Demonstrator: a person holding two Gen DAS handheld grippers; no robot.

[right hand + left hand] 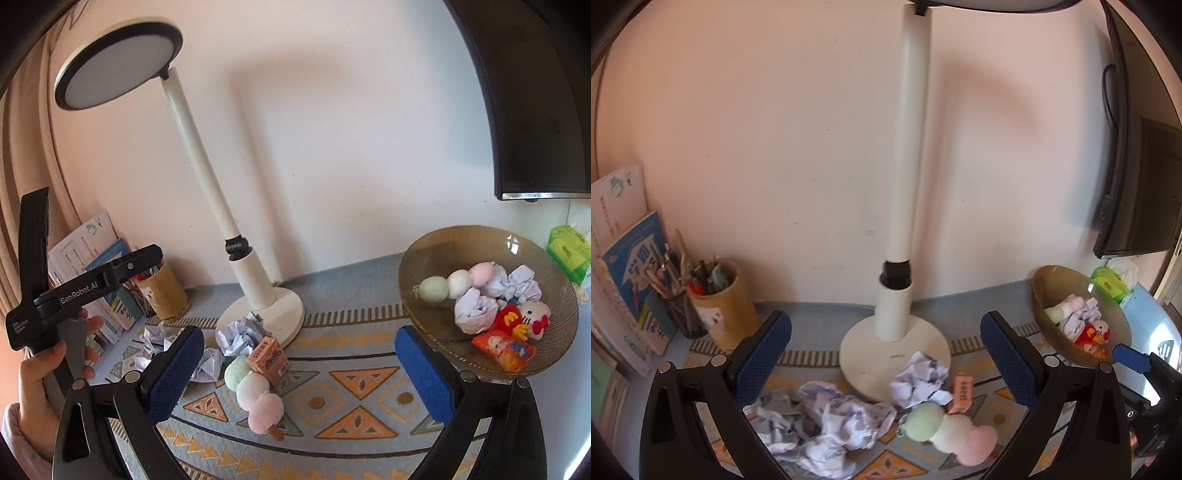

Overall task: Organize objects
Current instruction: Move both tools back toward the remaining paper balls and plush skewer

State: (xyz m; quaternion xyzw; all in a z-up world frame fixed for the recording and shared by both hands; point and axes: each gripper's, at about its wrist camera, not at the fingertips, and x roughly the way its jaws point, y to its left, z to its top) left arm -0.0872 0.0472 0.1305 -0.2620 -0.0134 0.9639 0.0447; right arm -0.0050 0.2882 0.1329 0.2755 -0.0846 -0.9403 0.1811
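Note:
On the patterned mat lie a plush three-ball skewer (945, 428) (255, 391), a small pink box (960, 393) (267, 356) and crumpled paper balls (827, 424) (240, 332). My left gripper (886, 354) hovers open above them with nothing between its blue pads. My right gripper (301, 369) is open too and empty, just right of the skewer. The brown bowl (461, 251) (1056, 284) at the right holds another plush skewer (454, 282), paper balls, a cat plush (532, 317) and a snack packet (504, 349).
A white desk lamp (894, 354) (258, 288) stands mid-table by the wall. Pen holders (724, 302) and leaning books (628, 295) fill the left corner. A green tissue pack (569, 251) lies behind the bowl, under a dark monitor (1137, 147). A hand (48, 369) holds the left gripper's handle.

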